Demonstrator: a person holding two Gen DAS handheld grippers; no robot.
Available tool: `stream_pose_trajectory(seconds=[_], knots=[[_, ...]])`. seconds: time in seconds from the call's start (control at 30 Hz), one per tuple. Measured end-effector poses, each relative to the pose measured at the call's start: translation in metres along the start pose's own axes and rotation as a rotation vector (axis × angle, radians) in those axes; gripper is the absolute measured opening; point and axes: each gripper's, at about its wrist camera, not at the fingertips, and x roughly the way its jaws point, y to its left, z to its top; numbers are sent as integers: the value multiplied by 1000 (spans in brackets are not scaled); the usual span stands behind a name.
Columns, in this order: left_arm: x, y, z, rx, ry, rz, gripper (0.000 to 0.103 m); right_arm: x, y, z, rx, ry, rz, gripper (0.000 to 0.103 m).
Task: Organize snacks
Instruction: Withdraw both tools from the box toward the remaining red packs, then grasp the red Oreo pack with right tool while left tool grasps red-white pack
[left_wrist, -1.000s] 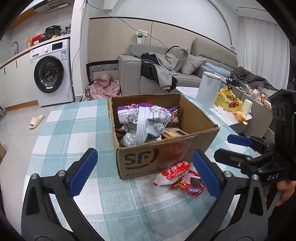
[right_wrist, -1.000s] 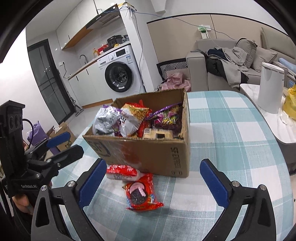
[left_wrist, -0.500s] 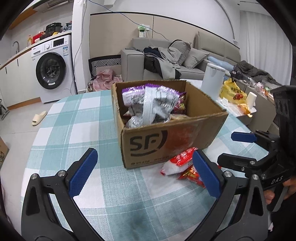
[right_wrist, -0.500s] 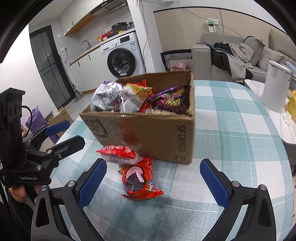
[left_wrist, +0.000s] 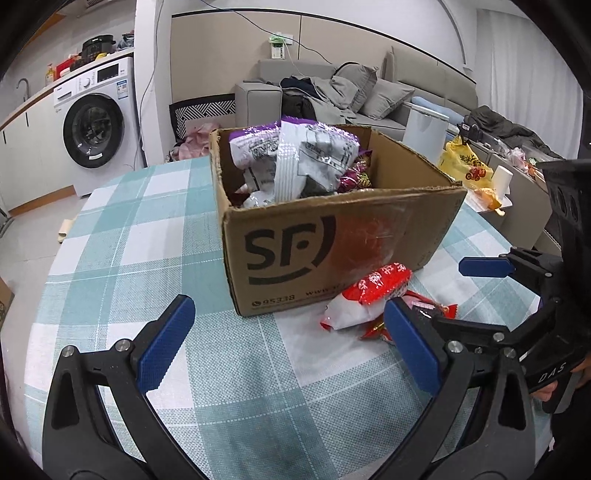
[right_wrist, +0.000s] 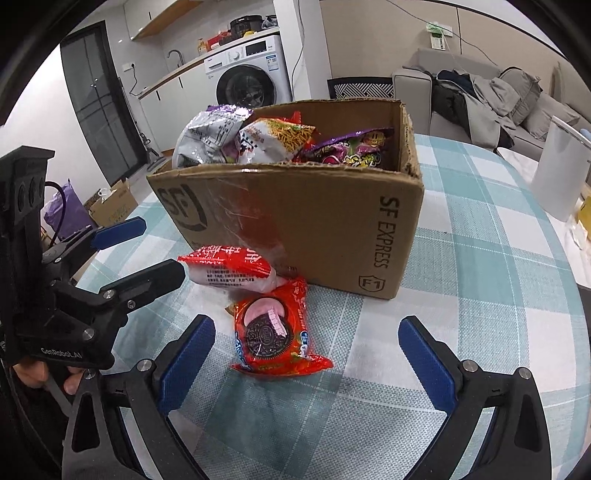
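Observation:
A brown SF cardboard box (left_wrist: 332, 236) (right_wrist: 314, 221) stands on the checked tablecloth, holding several snack bags. In front of it lie a red-and-white snack packet (left_wrist: 365, 299) (right_wrist: 231, 269) and a red cookie packet (right_wrist: 275, 332), which the left wrist view shows partly hidden behind my finger (left_wrist: 424, 308). My left gripper (left_wrist: 288, 341) is open and empty, low over the cloth before the box; it also shows in the right wrist view (right_wrist: 144, 251). My right gripper (right_wrist: 306, 362) is open and empty, with the cookie packet lying just ahead between its fingers; it shows in the left wrist view (left_wrist: 472, 291).
A white cylindrical bin (right_wrist: 561, 170) and a yellow bag (left_wrist: 465, 162) stand to the right of the table. A sofa with clothes (left_wrist: 332, 96) and a washing machine (left_wrist: 96, 125) are behind. The round table's edge (left_wrist: 55, 258) curves on the left.
Both grippers have moved lower and closer to the box and the two packets. The cookie packet now lies between the right gripper's fingers. Both stay open.

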Motion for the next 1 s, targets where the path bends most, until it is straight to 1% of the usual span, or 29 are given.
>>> stream_pose_trajectory(seconds=[0.07,0.17,0.27,0.43,0.5,0.53,0.63,0.67,0.7,0.73,0.77,1.0], knots=[[1,-2,-1,2,0,1,102,3,1,-1,-8,10,5,101],[2,-1,-2,-1,3,9,102,10,5,-2,-20,28,7,95],[5,3,-3,-15,17,-4,102,13,9,-4,-33,36,-6,92],[8,0,-3,-5,15,8,102,21,13,-7,-51,50,-22,84],[9,-1,-3,-3,20,13,102,24,14,-8,-49,55,-24,77],[9,-1,-3,-4,21,13,102,25,15,-8,-47,55,-17,76],[9,1,-4,-6,21,12,102,26,16,-8,-49,47,3,66],[9,1,-5,-6,22,12,102,25,16,-8,-47,43,20,58],[10,1,-5,-5,23,13,102,23,15,-7,-42,35,36,52],[10,1,-4,-3,23,15,102,22,13,-7,-40,34,43,50],[10,1,-5,-4,22,14,102,21,13,-7,-43,32,50,46],[10,3,-5,-6,25,14,102,14,15,-7,-53,25,61,46]])
